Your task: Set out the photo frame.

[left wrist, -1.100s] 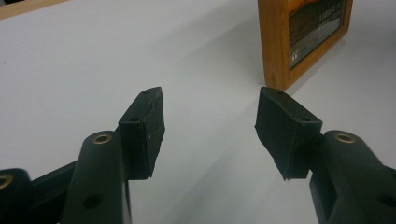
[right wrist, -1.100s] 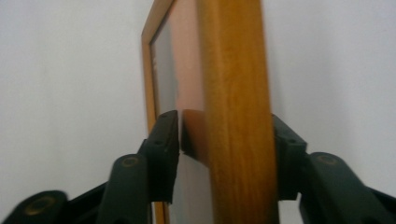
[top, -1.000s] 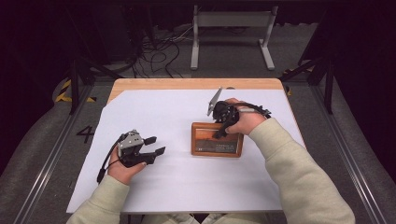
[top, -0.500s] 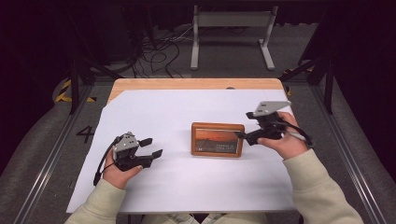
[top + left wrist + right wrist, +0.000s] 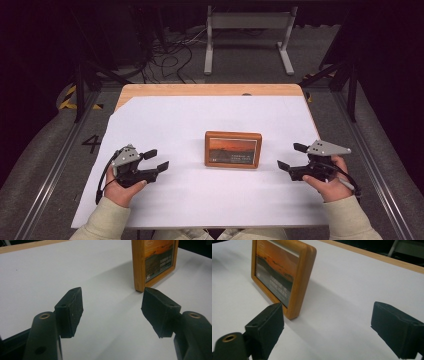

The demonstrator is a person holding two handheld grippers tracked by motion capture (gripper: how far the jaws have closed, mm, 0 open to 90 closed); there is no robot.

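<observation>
A wooden picture frame (image 5: 233,149) with an orange sunset print stands upright in the middle of the white sheet. My left gripper (image 5: 156,159) rests at the sheet's left, pointing right toward the frame (image 5: 152,262). Its jaws have just been opening, and only bare paper lies between them (image 5: 112,300). My right gripper (image 5: 291,156) sits at the right, pointing left at the frame (image 5: 284,277), apart from it. Its jaws have also just been opening, and they hold nothing (image 5: 329,315).
The white sheet (image 5: 200,120) covers most of a wooden table (image 5: 210,90), whose far edge shows bare. Beyond it are floor cables (image 5: 170,55) and a grey metal stand (image 5: 250,30). Metal rails run along both sides of the table.
My right gripper has left the frame's top edge, swung right and down to the table's right side, and opened. The left gripper opened a little. The frame stays standing.
</observation>
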